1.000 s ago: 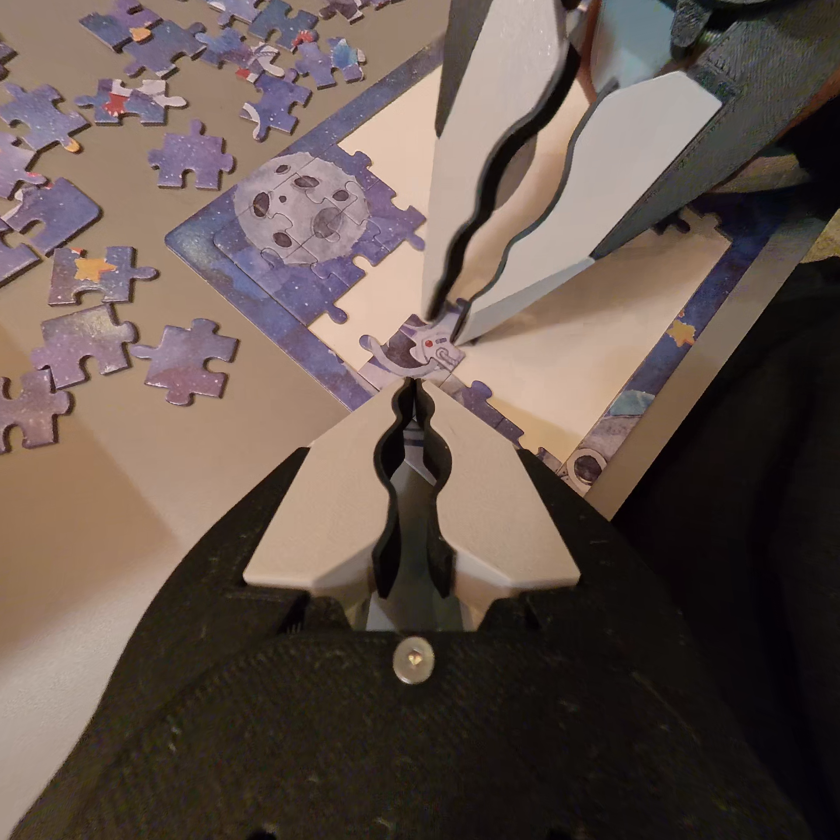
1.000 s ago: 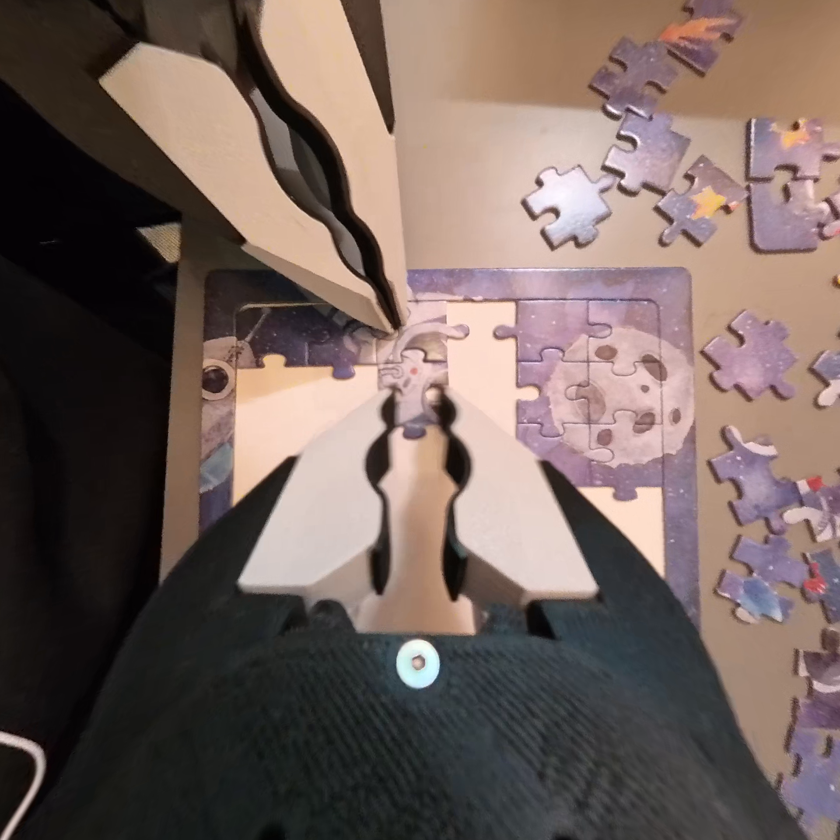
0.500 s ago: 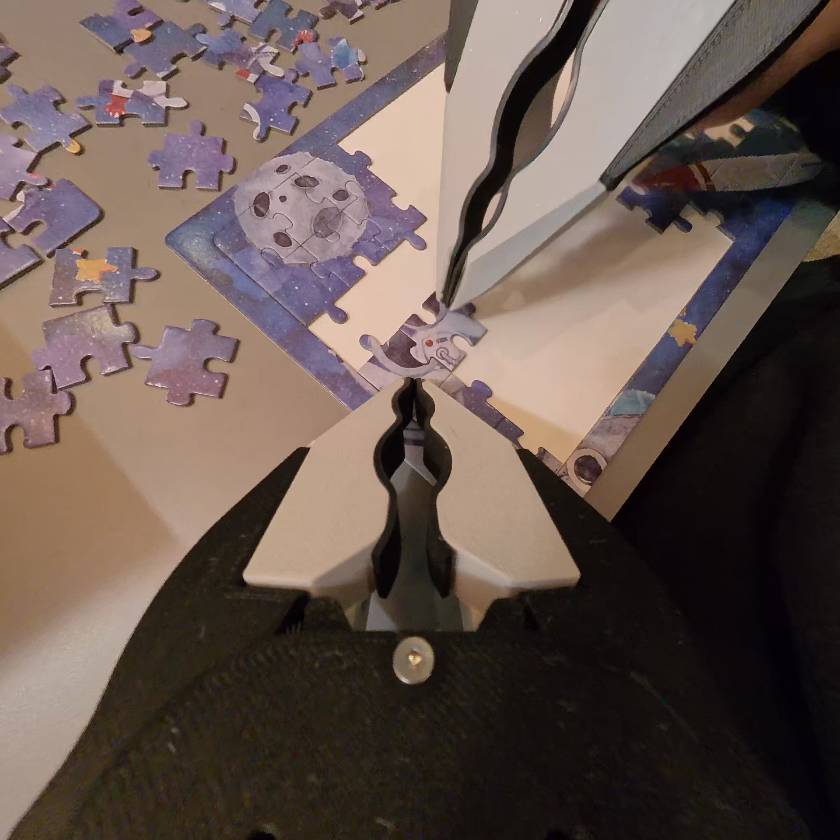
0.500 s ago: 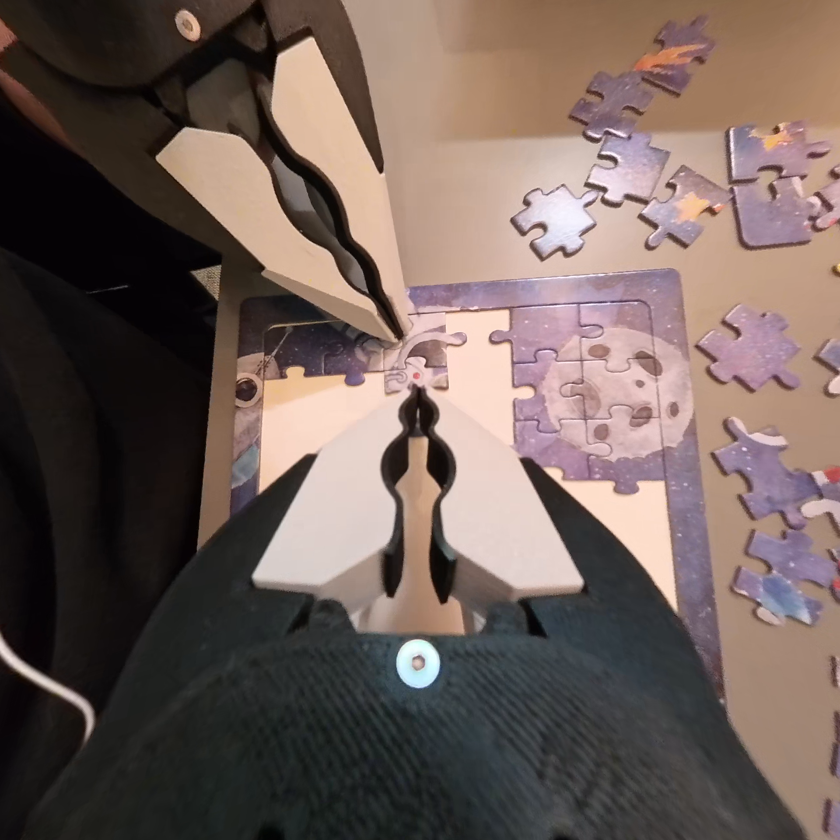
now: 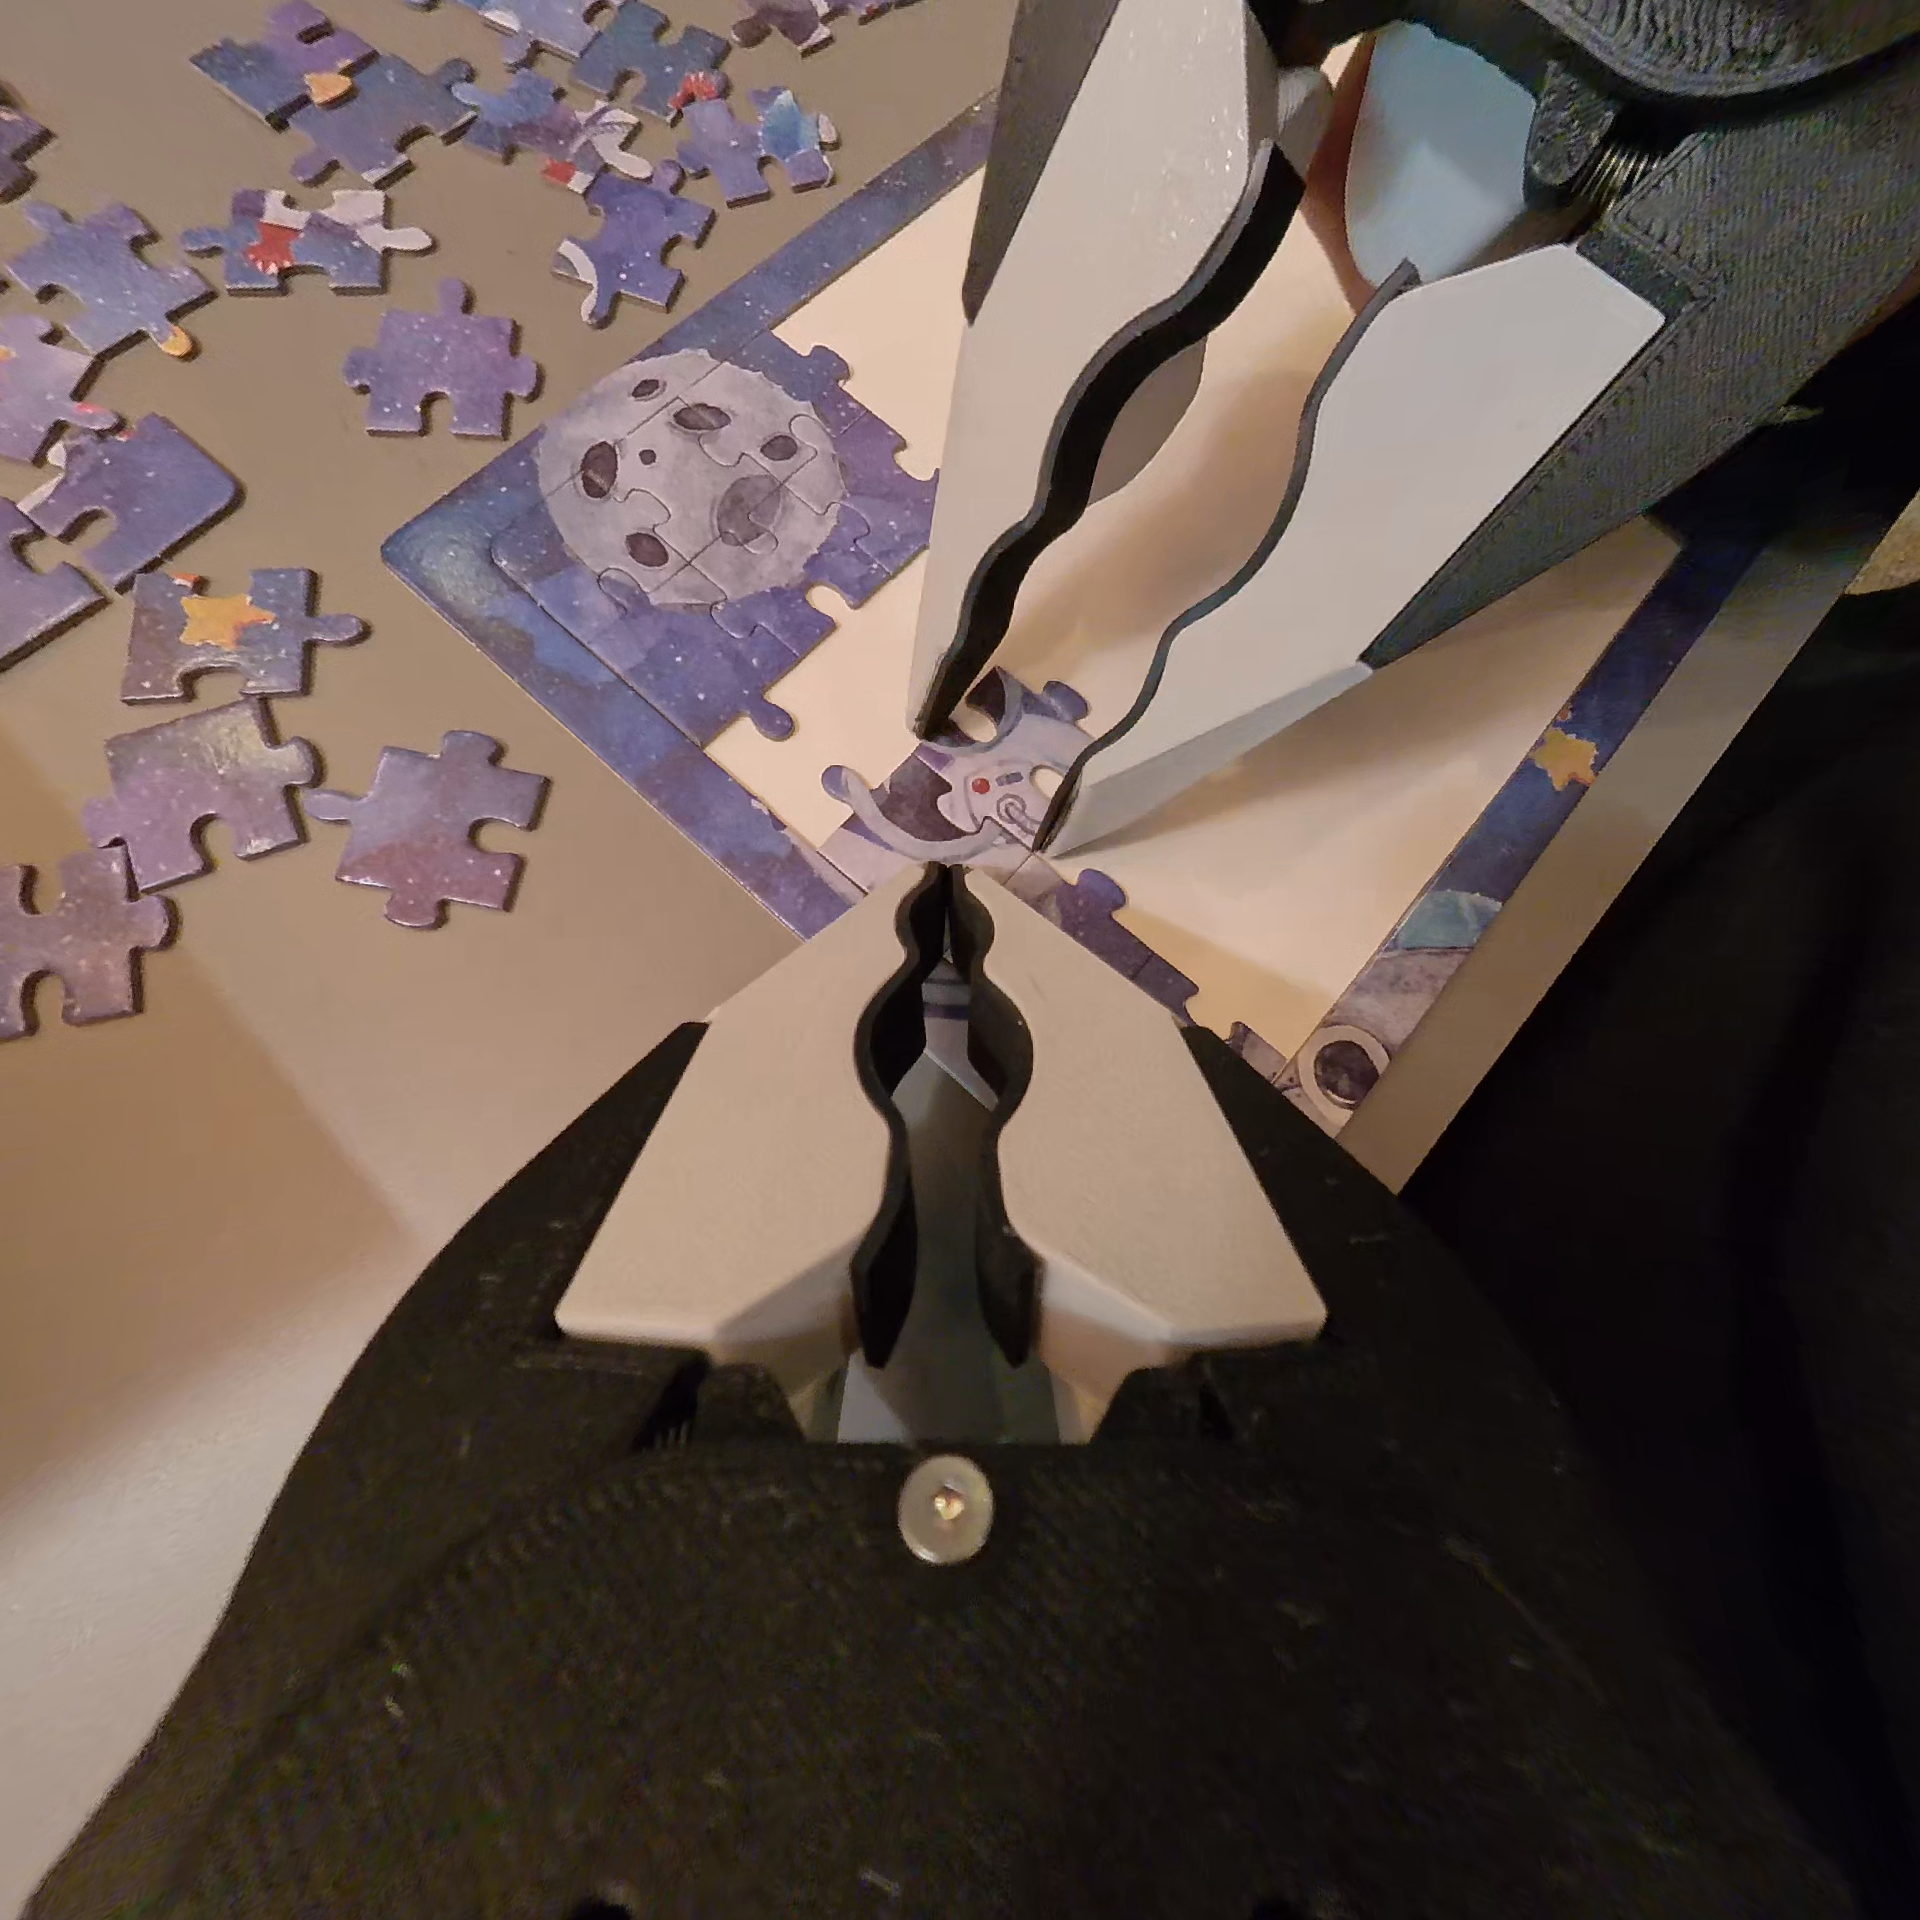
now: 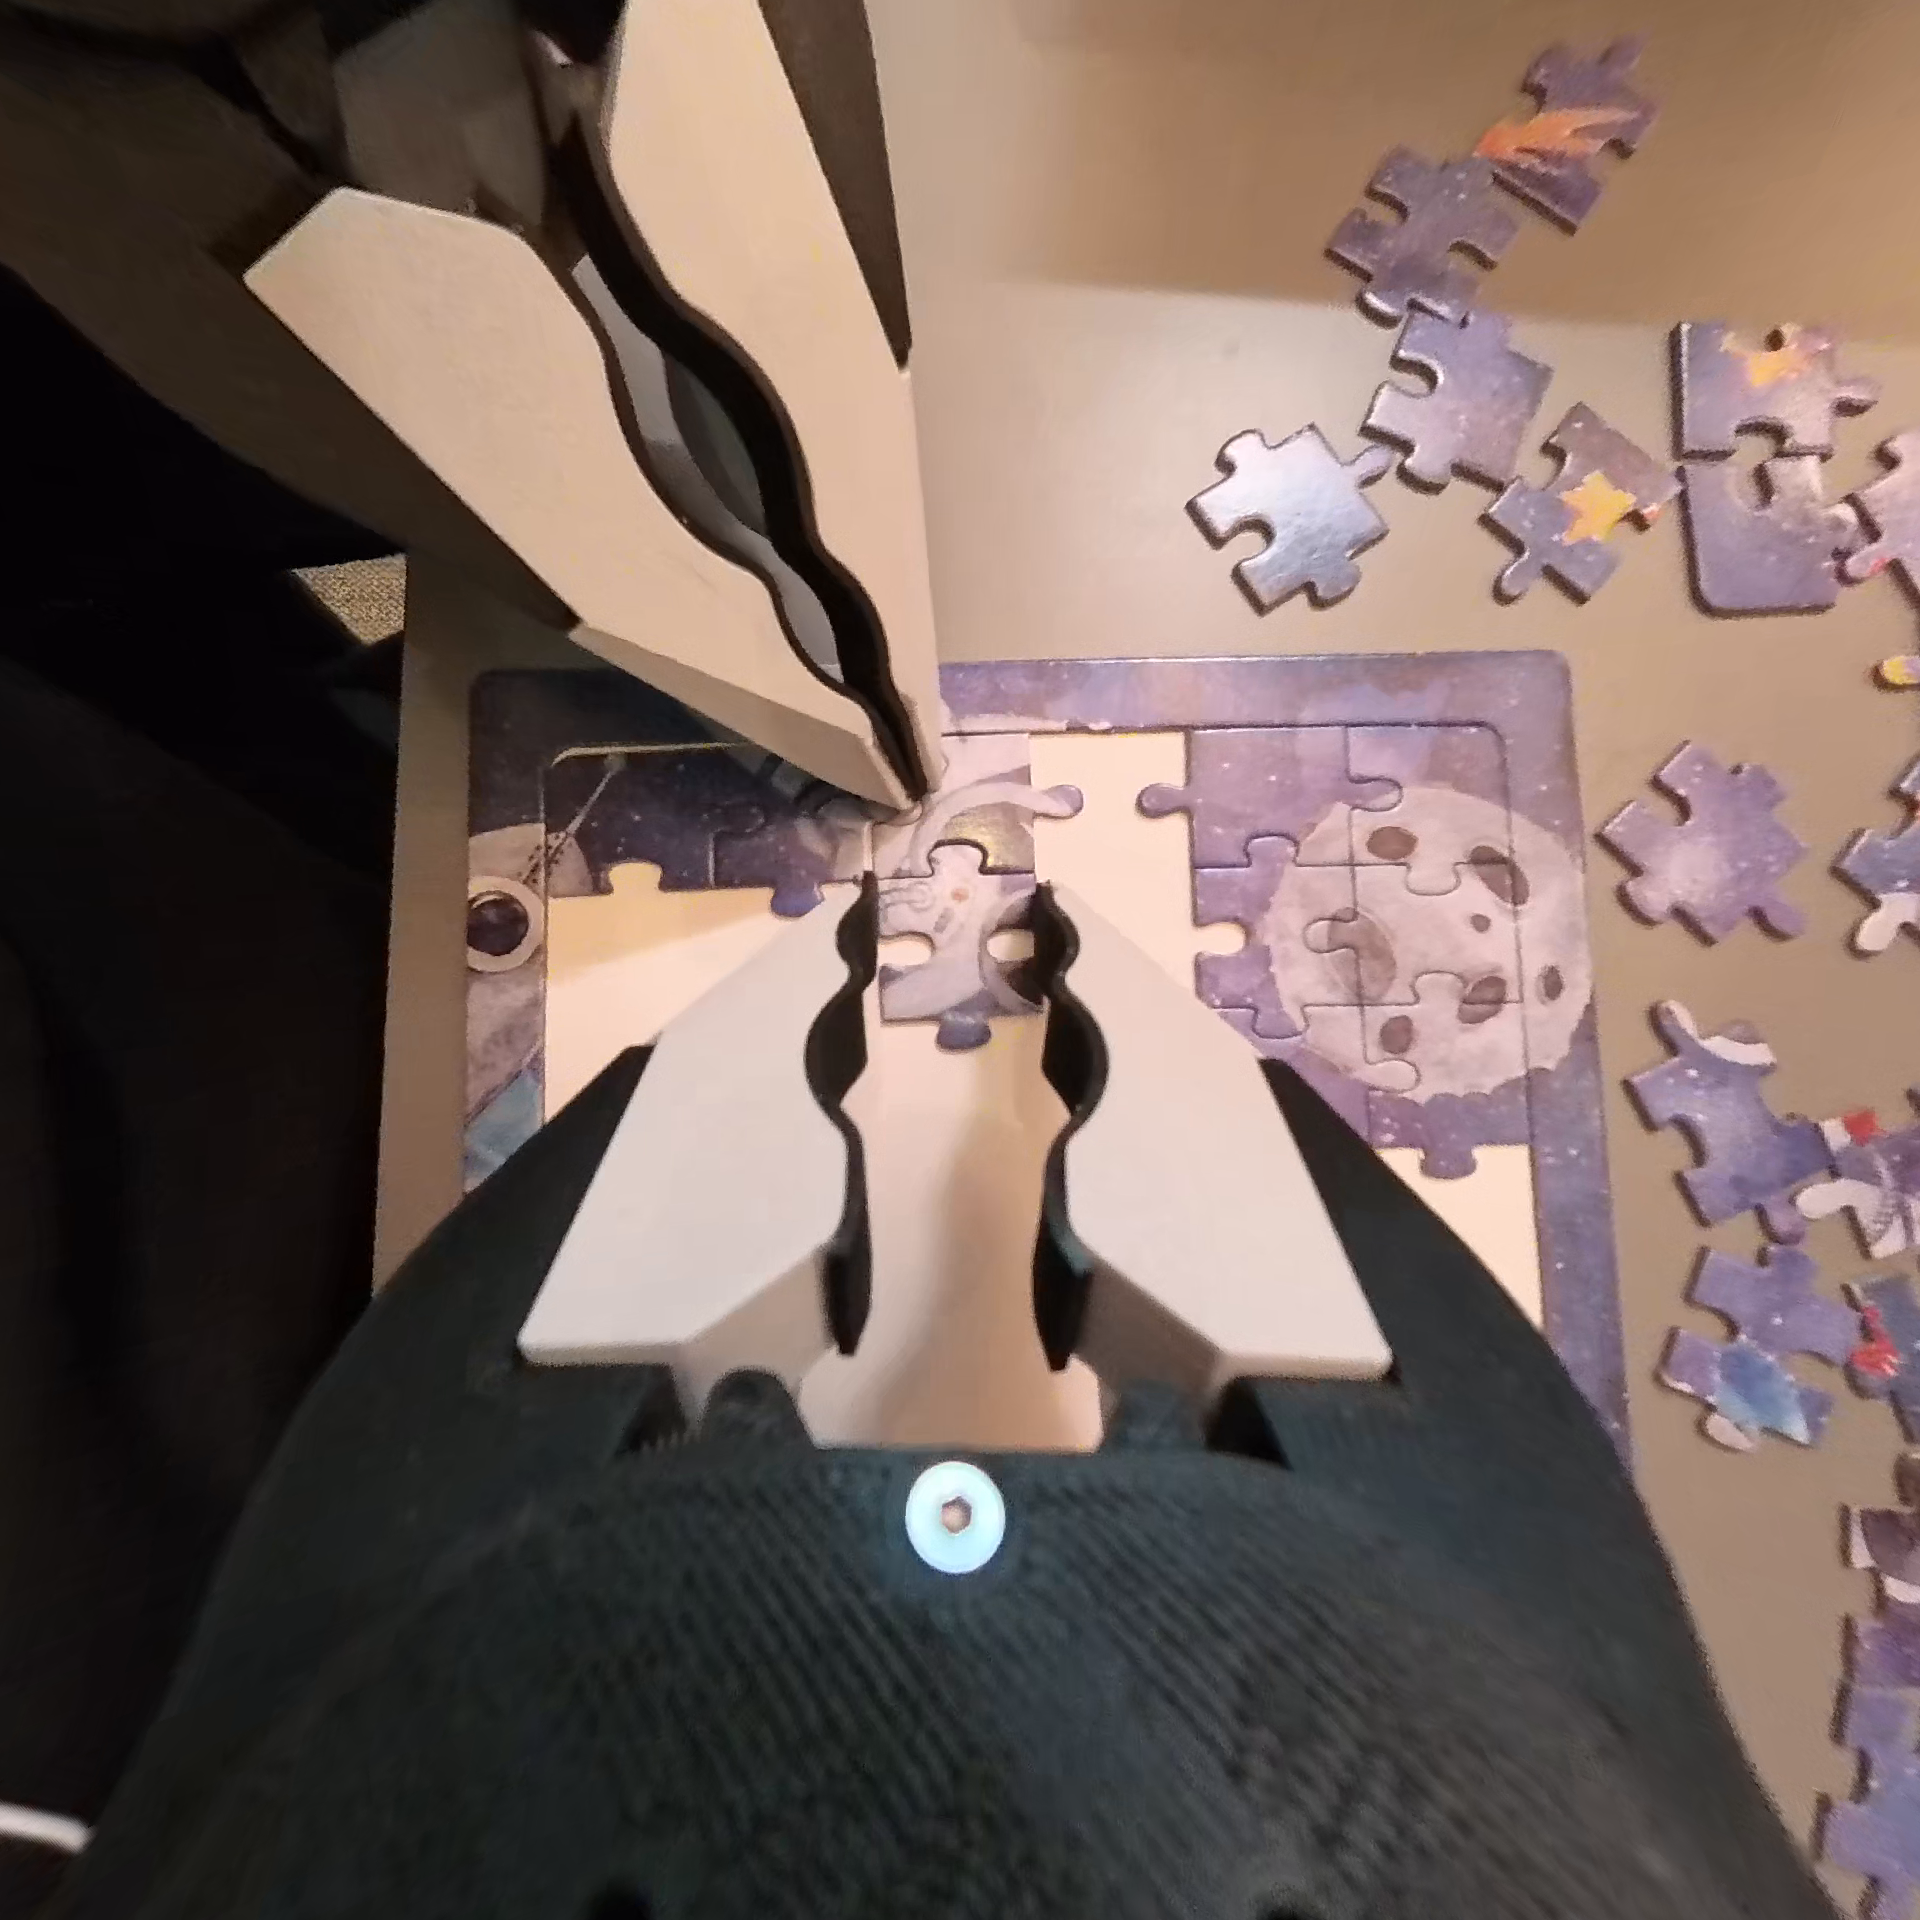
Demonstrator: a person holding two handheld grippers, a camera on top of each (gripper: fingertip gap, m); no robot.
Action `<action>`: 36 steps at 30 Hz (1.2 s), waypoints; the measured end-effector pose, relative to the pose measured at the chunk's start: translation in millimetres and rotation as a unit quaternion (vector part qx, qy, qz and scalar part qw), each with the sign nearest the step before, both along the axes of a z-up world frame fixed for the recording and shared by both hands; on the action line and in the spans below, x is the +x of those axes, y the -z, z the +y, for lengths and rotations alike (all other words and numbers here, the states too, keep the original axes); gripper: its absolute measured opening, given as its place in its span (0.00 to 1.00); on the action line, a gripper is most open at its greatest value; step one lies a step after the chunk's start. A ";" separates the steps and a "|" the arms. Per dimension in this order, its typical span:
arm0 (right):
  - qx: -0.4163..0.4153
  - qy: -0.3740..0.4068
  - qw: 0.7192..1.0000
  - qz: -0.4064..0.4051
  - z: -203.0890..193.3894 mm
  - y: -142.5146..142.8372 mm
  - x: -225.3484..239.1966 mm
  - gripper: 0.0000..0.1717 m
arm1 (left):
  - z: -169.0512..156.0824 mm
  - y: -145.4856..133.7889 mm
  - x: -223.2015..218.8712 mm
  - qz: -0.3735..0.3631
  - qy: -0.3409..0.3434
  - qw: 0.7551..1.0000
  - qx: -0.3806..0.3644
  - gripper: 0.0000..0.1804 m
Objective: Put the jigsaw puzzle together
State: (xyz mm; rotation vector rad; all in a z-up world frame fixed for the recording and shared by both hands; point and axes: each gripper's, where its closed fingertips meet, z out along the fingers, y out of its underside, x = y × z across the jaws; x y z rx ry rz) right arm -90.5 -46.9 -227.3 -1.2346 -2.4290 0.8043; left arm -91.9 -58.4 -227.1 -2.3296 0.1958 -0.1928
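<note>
A purple puzzle tray (image 5: 623,722) lies on the tan table, with a grey moon (image 5: 686,488) assembled in one corner. My left gripper (image 5: 943,878) is shut. Its closed tips press on a fitted piece by the tray's border, and it also shows in the right wrist view (image 6: 914,795). My right gripper (image 6: 948,894) is open. Its fingertips stand on either side of a pale astronaut piece (image 6: 951,956) that lies flat in the tray (image 6: 1247,691). The piece is locked into the piece above it. The left wrist view shows the same right gripper (image 5: 995,774) and astronaut piece (image 5: 966,779).
Several loose purple pieces lie on the table beside the tray (image 5: 426,821) (image 6: 1299,520). The assembled moon also shows in the right wrist view (image 6: 1423,935). The table's edge and a person's dark clothing (image 5: 1714,1143) run along the near side of the tray. Both grippers' tips are close together, under 4 cm apart. The grey moon (image 5: 686,488) sits 7 centimeters or so from the ends of my right fingers.
My right gripper's fingers shut just short of the astronaut piece, then opened wide and now stand on either side of it. My left gripper has stayed shut in place.
</note>
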 end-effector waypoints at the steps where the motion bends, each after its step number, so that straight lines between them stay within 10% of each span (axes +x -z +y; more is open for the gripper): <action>1: 0.001 -0.003 1.000 -0.001 -0.1 0.0 -0.1 0.16 | 0.0 0.0 0.0 0.000 0.000 1.000 0.000 0.00; 13: -0.068 -0.015 0.998 -0.007 -8.2 -12.5 0.1 0.06 | 0.0 -0.1 -0.1 -0.004 0.000 1.000 -0.001 0.00; 25: -0.043 0.006 0.999 -0.009 5.0 -5.0 -0.3 0.24 | -0.1 -0.2 -0.1 -0.003 0.000 1.000 -0.001 0.00; 36: -0.022 0.003 1.000 -0.002 7.5 -2.6 3.3 0.17 | -0.4 -0.2 -0.1 0.002 -0.001 1.000 0.000 0.00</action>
